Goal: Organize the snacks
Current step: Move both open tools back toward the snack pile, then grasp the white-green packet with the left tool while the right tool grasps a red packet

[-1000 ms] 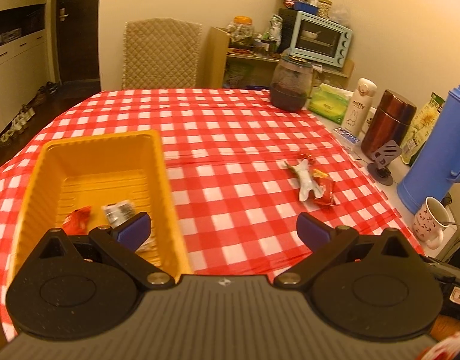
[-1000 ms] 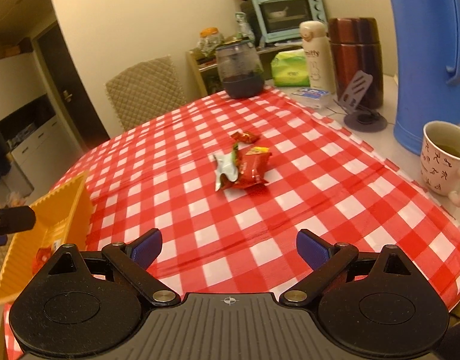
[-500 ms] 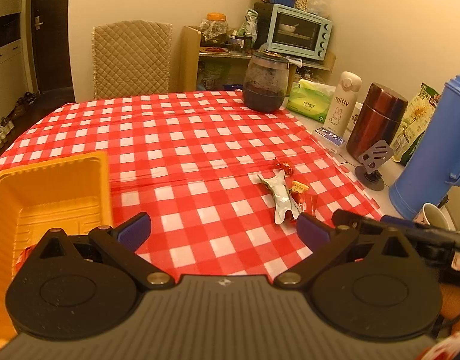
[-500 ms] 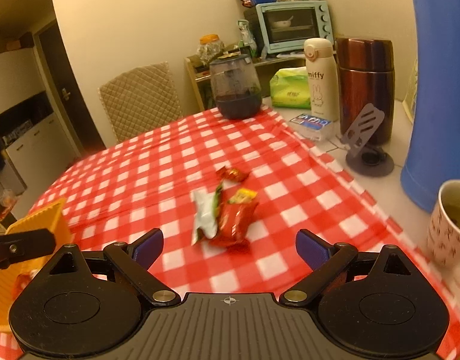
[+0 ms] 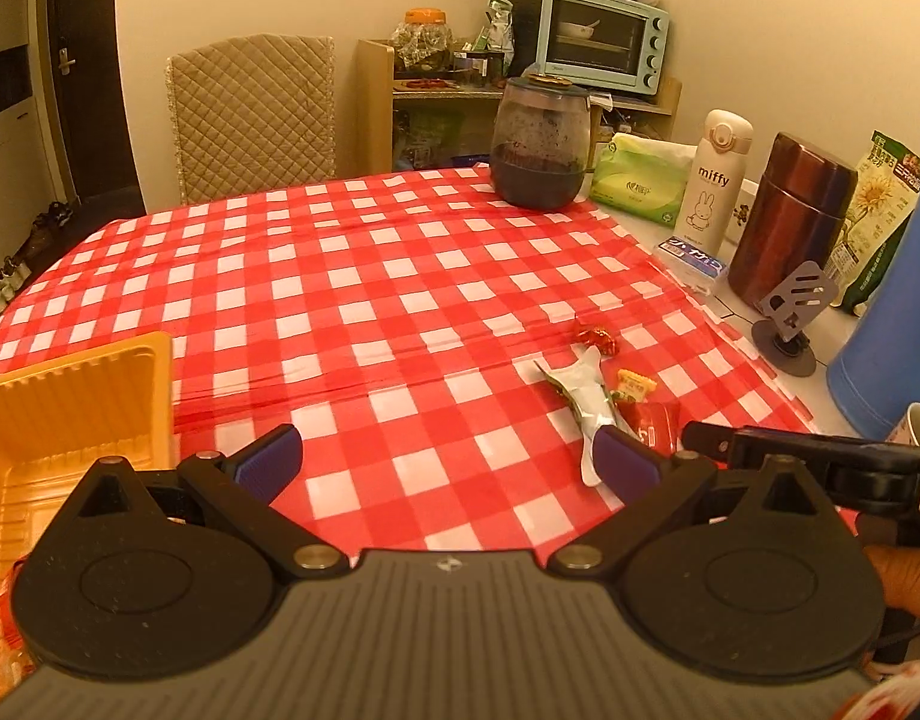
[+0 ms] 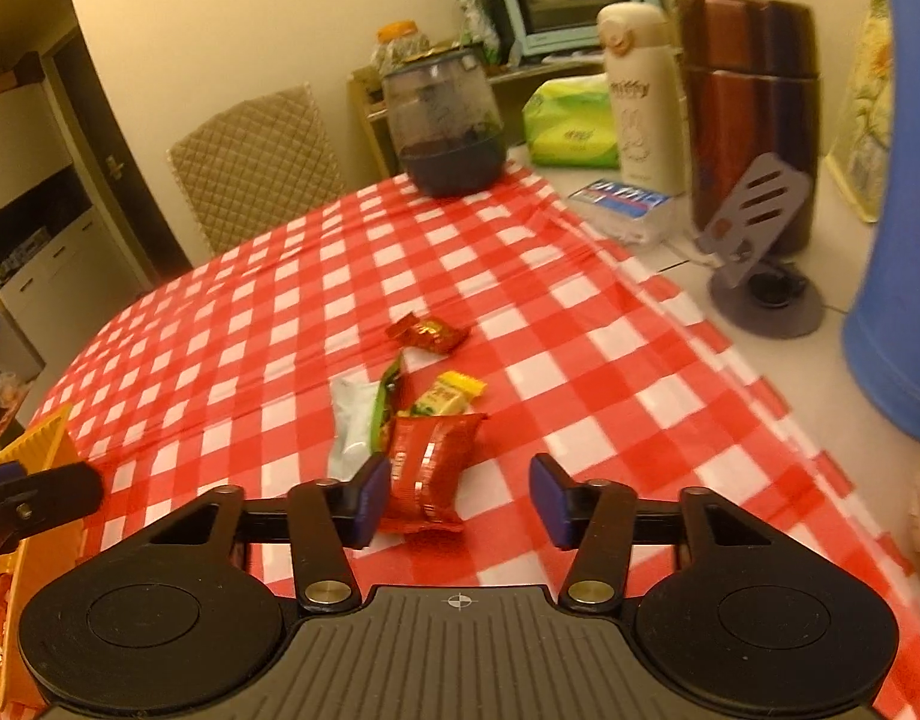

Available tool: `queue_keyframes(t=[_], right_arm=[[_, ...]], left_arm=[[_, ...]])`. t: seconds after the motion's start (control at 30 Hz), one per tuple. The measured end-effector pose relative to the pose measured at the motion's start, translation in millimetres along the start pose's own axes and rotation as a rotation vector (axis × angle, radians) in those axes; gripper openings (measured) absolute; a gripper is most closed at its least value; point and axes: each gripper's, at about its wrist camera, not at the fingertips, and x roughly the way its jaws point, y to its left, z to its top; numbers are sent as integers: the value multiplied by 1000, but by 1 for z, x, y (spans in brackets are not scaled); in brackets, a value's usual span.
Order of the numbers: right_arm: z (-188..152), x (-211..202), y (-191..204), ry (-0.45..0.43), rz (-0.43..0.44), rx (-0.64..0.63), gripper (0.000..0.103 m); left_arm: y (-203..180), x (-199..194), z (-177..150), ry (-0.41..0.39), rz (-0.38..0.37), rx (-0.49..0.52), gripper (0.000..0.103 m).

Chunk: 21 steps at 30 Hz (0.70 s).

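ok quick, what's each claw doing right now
Left claw: open, empty, above the red-and-white checked tablecloth.
Right claw: open, holding nothing, its fingers either side of the red foil snack packet.

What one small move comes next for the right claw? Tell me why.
Probably nudge the right claw slightly left and forward, then close. It is open, and the red packet lies between the fingers, against the left finger, still on the tablecloth. The yellow bin awaits snacks.

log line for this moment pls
right tool: open, around red snack packet | left tool: open, empty | yellow tray: left
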Motion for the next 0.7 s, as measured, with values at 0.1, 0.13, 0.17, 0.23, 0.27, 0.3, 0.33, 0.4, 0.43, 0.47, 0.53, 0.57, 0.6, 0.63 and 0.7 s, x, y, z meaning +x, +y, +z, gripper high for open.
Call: queue_keyframes(t=[0.1,0.13,0.17,0.23,0.27,0.3,0.33,0.4,0.43,0.47,0.53,0.57,0.6,0.63,0.7], right_arm=[[2,12,4,14,3,-9,43],[3,16,5,20,2,-7,43],[4,20,6,25,-1,-5,42],[5,27,6,36,-8,-2,41],[5,30,7,40,-6,-1,40],[6,33,8,45,-4,-2,40],[6,35,9,49,-3,-7,40],[6,41,12,62,-7,-19,40],[5,43,12,72,-7,-19,40],[5,45,11,80,-4,-13,40],[5,47,10,86,-13,-8,39],[4,46,9,87,-14,-11,34],[5,44,9,86,-15,-12,29],[5,43,7,83,-21,-12,28],[5,38,4,79,-34,-16,26]], left_arm=[[0,9,1,6,-5,-6,102],[1,11,1,8,-8,-8,102],[2,14,1,10,-11,-10,102],[2,17,0,14,-10,-9,102],[3,19,0,16,-8,-9,102],[3,21,0,17,-9,-9,102],[4,22,-1,19,-12,-12,102],[4,24,-2,22,-16,-14,102],[4,24,-2,22,-17,-13,102],[4,25,-2,23,-18,-12,102],[4,26,-3,26,-22,-12,102],[3,27,-3,27,-24,-12,102],[2,27,-2,26,-25,-10,102],[1,28,-2,26,-27,-8,102],[-2,29,-1,25,-37,-2,102]])
